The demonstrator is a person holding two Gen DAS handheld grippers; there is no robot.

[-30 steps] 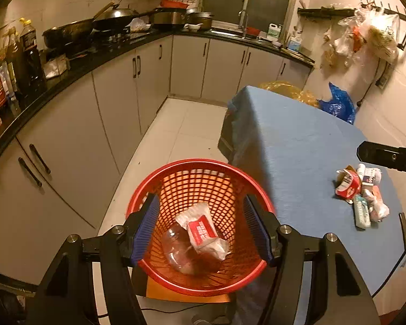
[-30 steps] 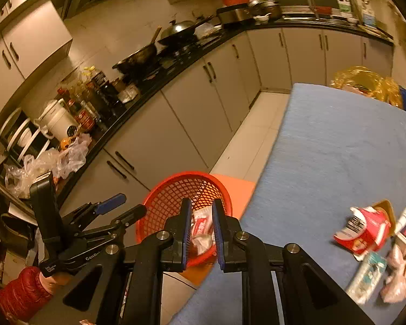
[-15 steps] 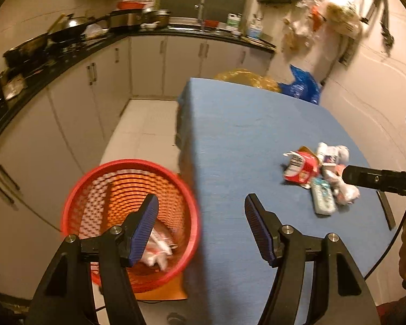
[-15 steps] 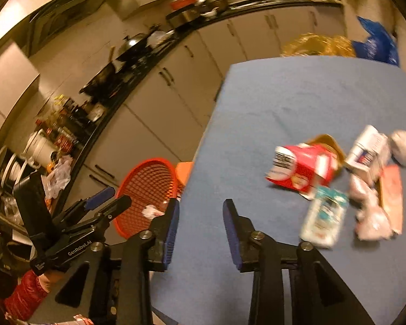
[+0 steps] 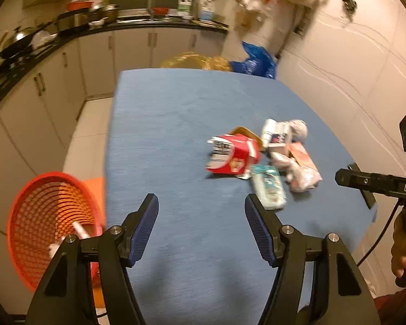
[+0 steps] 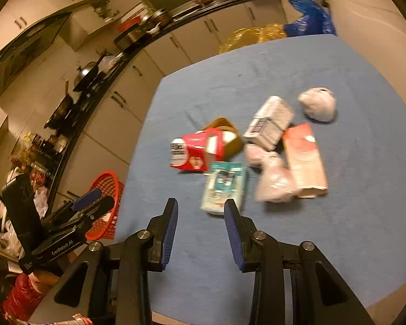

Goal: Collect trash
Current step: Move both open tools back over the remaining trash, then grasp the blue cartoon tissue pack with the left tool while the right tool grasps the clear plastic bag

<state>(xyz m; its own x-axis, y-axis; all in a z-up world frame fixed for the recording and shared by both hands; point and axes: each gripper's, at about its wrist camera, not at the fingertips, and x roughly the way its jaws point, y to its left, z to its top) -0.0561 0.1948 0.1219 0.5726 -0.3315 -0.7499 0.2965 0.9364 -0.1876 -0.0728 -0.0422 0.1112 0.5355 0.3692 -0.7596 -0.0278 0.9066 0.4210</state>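
Observation:
A pile of trash lies on the blue table (image 5: 176, 124): a red carton (image 5: 231, 155) (image 6: 196, 149), a teal packet (image 5: 268, 187) (image 6: 224, 187), a white carton (image 6: 269, 122), an orange box (image 6: 304, 159), crumpled plastic (image 6: 273, 178) and a grey wad (image 6: 318, 103). The red basket (image 5: 44, 222) (image 6: 105, 197) stands on the floor left of the table with trash in it. My left gripper (image 5: 201, 211) is open and empty over the table's near part. My right gripper (image 6: 201, 211) is open and empty, just short of the teal packet.
Kitchen cabinets and a dark counter with pans (image 6: 89, 78) run along the left and back. A yellow bag (image 5: 195, 61) and a blue bag (image 5: 254, 61) sit past the table's far edge. A wall is on the right.
Both grippers have swung from above the basket to over the table, toward the pile. The right gripper's jaws have opened wider.

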